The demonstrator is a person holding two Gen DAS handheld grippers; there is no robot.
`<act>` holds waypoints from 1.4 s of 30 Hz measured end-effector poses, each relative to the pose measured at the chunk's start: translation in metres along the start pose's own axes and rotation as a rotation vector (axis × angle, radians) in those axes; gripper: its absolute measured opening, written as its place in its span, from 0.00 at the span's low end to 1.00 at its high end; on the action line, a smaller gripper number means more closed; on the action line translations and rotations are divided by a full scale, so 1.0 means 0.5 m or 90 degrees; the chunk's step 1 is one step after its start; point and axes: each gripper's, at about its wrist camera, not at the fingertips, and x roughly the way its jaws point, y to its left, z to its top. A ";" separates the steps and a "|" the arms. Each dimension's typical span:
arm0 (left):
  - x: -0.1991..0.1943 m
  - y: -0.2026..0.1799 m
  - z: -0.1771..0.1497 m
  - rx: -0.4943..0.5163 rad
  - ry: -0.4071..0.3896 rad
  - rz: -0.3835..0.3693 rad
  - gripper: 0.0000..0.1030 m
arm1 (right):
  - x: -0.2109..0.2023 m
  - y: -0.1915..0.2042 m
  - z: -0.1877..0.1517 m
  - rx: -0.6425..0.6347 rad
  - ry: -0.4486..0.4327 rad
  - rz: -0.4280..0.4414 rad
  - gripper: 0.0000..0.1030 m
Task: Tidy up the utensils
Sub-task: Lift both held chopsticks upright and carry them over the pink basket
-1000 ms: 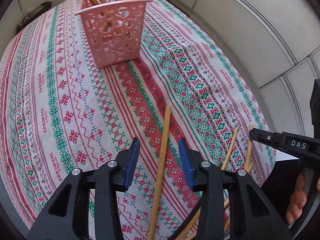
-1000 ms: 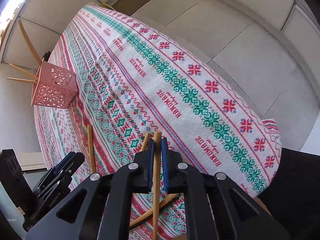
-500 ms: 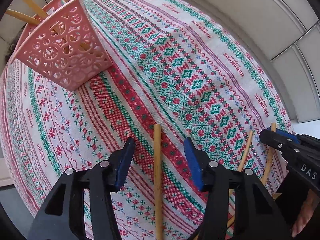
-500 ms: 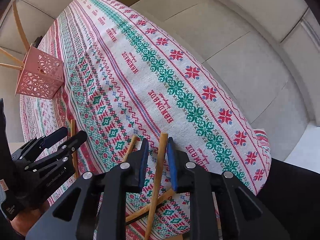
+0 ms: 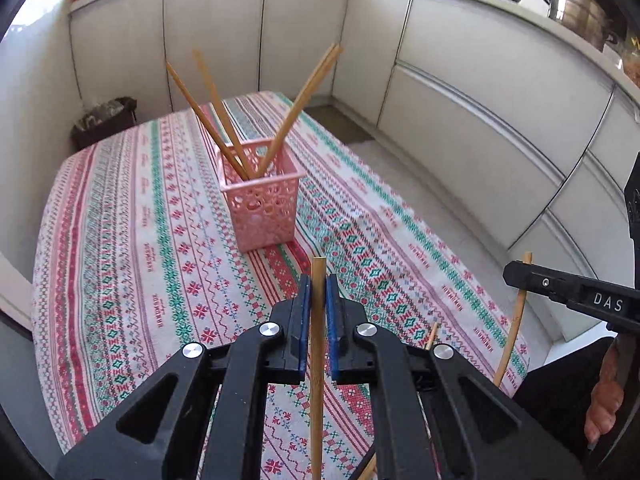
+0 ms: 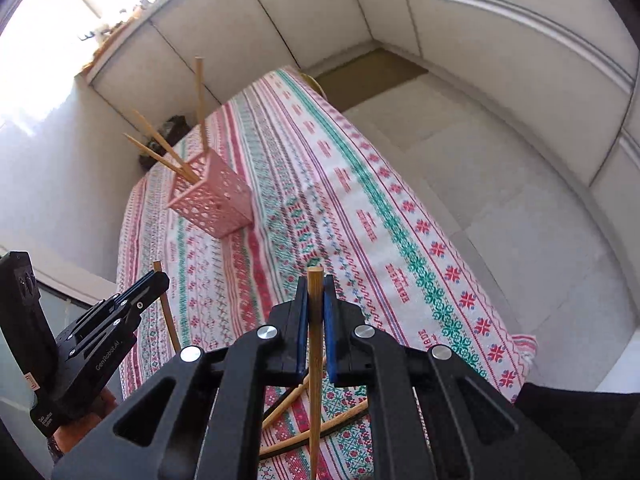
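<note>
The left gripper (image 5: 316, 312) is clenched on a wooden chopstick (image 5: 317, 360): its blue pads (image 5: 304, 320) press the stick from both sides with almost no gap, and the stick runs straight up the lower middle of the left wrist view, its blunt tip poking just past the pads. The right gripper (image 6: 316, 312) is likewise closed around a second chopstick (image 6: 314, 360), which stands between its blue pads (image 6: 329, 320) and shows a flat, round-cut end just above them. Both sticks are slim, smooth, pale-brown rods. A pink basket (image 5: 262, 204) sits on the table near the centre of the left view; it is square, of thin plastic pierced with round holes, and four more sticks (image 5: 300, 108) lean out of it in a V. In the right view the same basket appears at the upper left, tilted by the lens. The tablecloth (image 5: 160, 240) is woven fabric with red and green cross-stitch bands on white. Loose sticks (image 6: 296, 396) lie crossed on the cloth at the bottom of the right view, beneath the black plastic arms of the tool. Pale flat cabinet doors (image 5: 460, 92) curve across the upper right of the left view, and a metal pot (image 5: 576, 8) stands on the counter above them.
</note>
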 end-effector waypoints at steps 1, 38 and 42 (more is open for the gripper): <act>-0.023 -0.009 -0.004 -0.006 -0.023 0.005 0.06 | -0.013 0.012 0.002 -0.012 -0.011 0.007 0.07; -0.208 -0.115 0.113 0.026 -0.199 0.167 0.06 | -0.176 0.146 0.157 -0.132 -0.140 0.088 0.07; -0.206 -0.111 0.145 0.028 -0.209 0.167 0.06 | -0.175 0.153 0.189 -0.129 -0.144 0.092 0.07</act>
